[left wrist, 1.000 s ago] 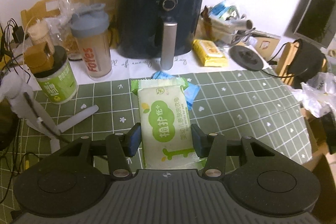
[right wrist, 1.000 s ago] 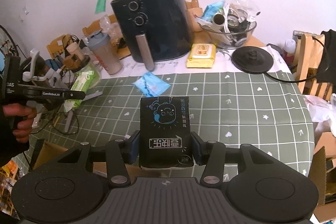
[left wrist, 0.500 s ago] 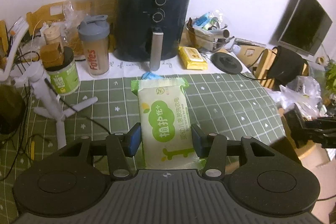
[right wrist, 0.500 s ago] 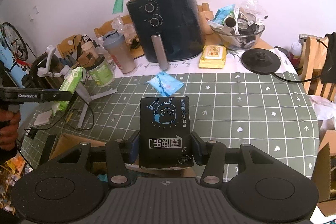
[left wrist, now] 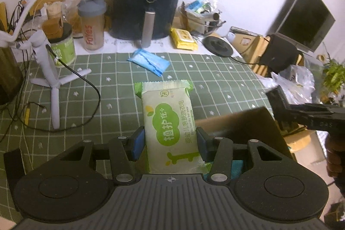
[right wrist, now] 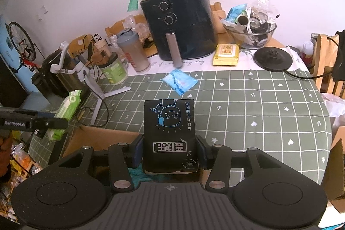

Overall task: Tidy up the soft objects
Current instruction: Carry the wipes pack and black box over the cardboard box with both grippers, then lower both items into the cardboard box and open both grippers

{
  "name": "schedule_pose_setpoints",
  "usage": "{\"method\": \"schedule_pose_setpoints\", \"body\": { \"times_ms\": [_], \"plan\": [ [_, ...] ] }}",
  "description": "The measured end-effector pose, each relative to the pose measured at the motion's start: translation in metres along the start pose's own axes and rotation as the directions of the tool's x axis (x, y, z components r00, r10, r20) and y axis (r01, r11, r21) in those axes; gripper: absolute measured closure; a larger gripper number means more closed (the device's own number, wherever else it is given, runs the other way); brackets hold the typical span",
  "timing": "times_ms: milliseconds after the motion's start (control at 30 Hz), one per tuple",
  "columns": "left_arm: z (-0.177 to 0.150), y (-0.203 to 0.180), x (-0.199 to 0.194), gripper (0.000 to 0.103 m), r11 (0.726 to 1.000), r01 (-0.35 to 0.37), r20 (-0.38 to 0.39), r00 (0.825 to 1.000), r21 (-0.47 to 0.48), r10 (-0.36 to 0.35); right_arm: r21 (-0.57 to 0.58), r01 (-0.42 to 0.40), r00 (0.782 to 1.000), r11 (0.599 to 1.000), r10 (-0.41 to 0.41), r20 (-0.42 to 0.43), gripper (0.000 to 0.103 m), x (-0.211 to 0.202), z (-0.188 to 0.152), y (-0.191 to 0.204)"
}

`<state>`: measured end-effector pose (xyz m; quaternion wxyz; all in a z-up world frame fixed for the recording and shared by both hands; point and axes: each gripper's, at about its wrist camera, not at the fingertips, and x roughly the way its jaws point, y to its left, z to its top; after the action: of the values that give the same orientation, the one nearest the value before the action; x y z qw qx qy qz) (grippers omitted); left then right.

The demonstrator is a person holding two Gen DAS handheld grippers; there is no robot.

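Observation:
My left gripper [left wrist: 170, 143] is shut on a green-and-white soap packet [left wrist: 170, 122], held above the near edge of the green checked tablecloth [left wrist: 215, 87]. My right gripper [right wrist: 169, 150] is shut on a black tissue pack [right wrist: 169, 128] with a blue cartoon face. Under both grippers sits an open cardboard box [right wrist: 103, 137], whose flap [left wrist: 241, 126] shows in the left wrist view. A blue pouch [left wrist: 148, 60] lies flat on the cloth near the air fryer; it shows again [right wrist: 179, 81] in the right wrist view. The left gripper with its packet [right wrist: 66, 109] appears at that view's left edge.
A dark air fryer [right wrist: 179, 29] stands at the back with a yellow wipes pack [right wrist: 226, 53] beside it. A shaker bottle [left wrist: 92, 23], a green-label jar [left wrist: 62, 44] and a white tripod [left wrist: 51, 77] with cables crowd the left. A kettle base [right wrist: 272, 57] sits at right.
Both grippers have drawn back from the air fryer toward the table's near edge, each keeping its pack. The cardboard box has come into view beneath them, and the blue pouch is uncovered.

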<state>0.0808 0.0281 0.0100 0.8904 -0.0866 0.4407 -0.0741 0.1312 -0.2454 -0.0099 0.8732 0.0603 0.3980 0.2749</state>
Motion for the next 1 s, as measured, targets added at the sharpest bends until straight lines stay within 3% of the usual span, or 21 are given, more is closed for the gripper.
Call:
{"method": "schedule_pose_setpoints", "body": {
  "times_ms": [233,333,633,1000],
  "plan": [
    [-0.024,-0.009,0.000,0.053,0.999,0.032,-0.041,0.999,-0.006,-0.032,-0.001,-0.009,1.000,1.000,0.009,-0.019,0.051,-0.005,-0.012,0.006],
    [-0.034,-0.010,0.000,0.040,0.999,0.046,-0.054,0.997,-0.011,-0.046,0.001,-0.009,0.999,1.000,0.009,-0.034,0.051,-0.005,-0.019,0.008],
    [-0.050,-0.009,-0.008,0.040,0.998,0.033,-0.055,0.998,-0.050,-0.036,0.020,-0.006,0.998,1.000,0.008,-0.068,0.051,-0.008,-0.037,0.016],
    [-0.058,-0.004,-0.018,0.040,0.998,-0.004,-0.058,0.998,-0.067,0.000,0.029,-0.008,0.999,1.000,0.009,-0.038,0.051,-0.019,-0.028,0.028]
  ]
}}
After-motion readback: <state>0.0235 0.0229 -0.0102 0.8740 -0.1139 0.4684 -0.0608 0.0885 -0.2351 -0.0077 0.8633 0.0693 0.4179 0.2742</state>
